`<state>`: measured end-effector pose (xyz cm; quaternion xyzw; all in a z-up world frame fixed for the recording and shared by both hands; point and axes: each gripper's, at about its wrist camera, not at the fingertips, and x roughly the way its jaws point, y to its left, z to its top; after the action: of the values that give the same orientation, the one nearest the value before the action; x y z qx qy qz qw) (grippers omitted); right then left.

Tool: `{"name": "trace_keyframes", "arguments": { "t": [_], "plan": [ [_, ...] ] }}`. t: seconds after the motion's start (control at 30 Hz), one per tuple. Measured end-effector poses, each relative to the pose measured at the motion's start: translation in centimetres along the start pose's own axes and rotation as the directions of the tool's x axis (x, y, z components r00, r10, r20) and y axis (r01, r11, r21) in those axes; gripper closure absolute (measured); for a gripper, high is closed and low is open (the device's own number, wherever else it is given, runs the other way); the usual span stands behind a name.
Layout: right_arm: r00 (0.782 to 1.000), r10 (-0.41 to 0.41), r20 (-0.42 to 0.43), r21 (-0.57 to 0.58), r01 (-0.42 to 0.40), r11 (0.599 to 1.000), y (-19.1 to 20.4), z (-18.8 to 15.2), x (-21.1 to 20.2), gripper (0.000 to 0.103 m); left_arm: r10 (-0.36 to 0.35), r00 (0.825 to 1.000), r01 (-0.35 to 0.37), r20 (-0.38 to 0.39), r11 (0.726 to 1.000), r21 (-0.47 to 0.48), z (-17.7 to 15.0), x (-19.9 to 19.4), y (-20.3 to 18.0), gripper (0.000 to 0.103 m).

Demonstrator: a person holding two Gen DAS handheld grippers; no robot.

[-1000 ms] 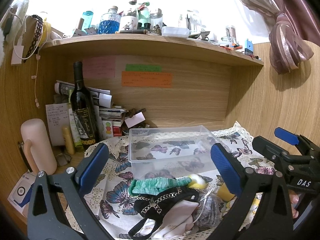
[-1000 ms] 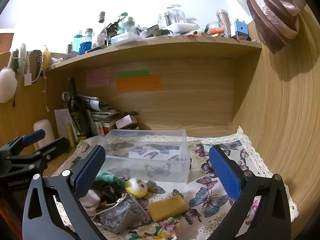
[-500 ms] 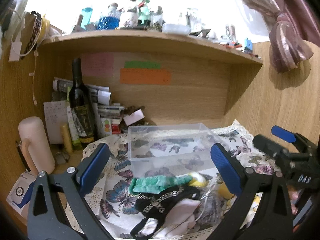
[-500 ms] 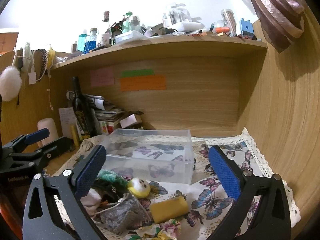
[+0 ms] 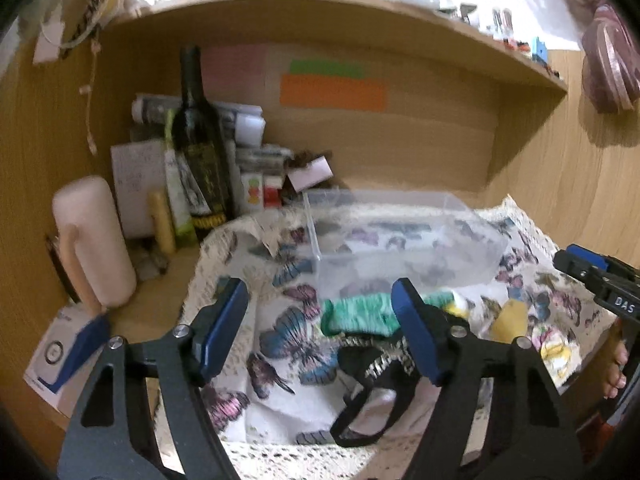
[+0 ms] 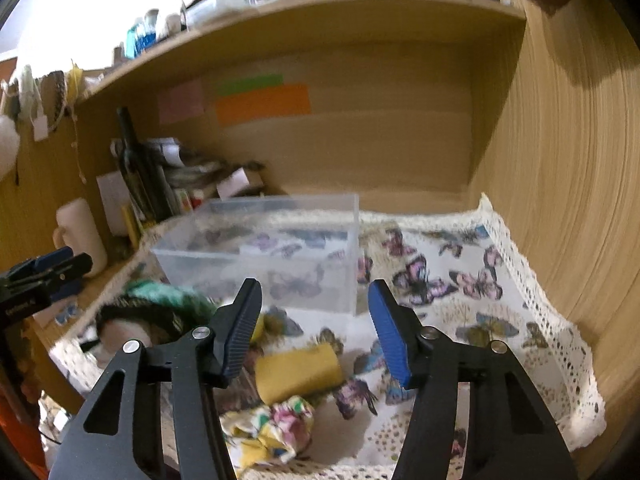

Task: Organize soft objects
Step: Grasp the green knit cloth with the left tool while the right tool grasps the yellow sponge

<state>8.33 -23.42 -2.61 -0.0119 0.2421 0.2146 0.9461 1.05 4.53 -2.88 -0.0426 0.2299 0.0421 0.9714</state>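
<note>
Bottles and papers are standing at the far left, by a dark wine bottle [image 5: 199,148]. Next, the left hand-held gripper [image 5: 320,332] is hanging open and holding nothing, over the butterfly cloth [image 5: 280,276] on the table. Just past it, a green sock [image 5: 358,314] is lying in front of the clear box [image 6: 272,248], touching what is probably a black strap [image 5: 372,368]. The right hand-held gripper [image 6: 314,330] is hanging open above a yellow sponge [image 6: 298,370].

Right tongs [image 6: 314,320], jaws apart and empty, above a yellow sponge block [image 6: 298,368] before a clear plastic box [image 6: 264,252] on butterfly-print cloth [image 6: 460,280].
</note>
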Motion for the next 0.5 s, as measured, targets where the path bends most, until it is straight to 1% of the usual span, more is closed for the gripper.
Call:
{"name": "trace_keyframes", "arguments": {
  "t": [0.1,0.13,0.2,0.27,0.33,0.43,0.5],
  "plan": [
    [0.998,-0.007,-0.054,0.000,0.007,1.000,-0.5,-0.8,0.9,0.051,-0.008,0.999,0.008,-0.033,1.000,0.009,-0.4,1.0,-0.4,0.029],
    [0.998,-0.008,-0.068,-0.001,0.008,1.000,-0.6,-1.0,1.2,0.051,-0.004,0.999,0.005,-0.040,1.000,0.009,-0.3,1.3,-0.5,0.031],
    [0.995,0.004,-0.096,-0.001,-0.004,1.000,-0.8,-1.4,1.7,0.051,-0.002,0.998,0.004,-0.065,1.000,0.024,0.1,2.3,-0.7,0.042],
    [0.991,0.036,-0.126,0.005,-0.036,0.999,-1.0,-1.7,2.2,0.051,-0.031,0.994,0.035,-0.101,0.999,0.033,0.6,3.4,-0.7,0.043],
    [0.988,0.048,-0.147,0.001,-0.048,0.999,-0.8,-2.0,2.6,0.051,-0.061,0.987,0.067,-0.151,0.997,0.039,1.0,4.8,-0.8,0.043],
    [0.984,0.037,-0.175,-0.025,-0.042,0.999,-0.4,-2.4,3.4,0.051,-0.075,0.976,0.088,-0.205,0.995,0.054,1.0,6.4,-0.8,0.043],
    [0.977,0.051,-0.205,-0.035,-0.059,0.998,-0.4,-2.7,4.0,0.051,-0.090,0.966,0.111,-0.243,0.991,0.073,0.6,7.4,-1.1,0.043]
  ]
}}
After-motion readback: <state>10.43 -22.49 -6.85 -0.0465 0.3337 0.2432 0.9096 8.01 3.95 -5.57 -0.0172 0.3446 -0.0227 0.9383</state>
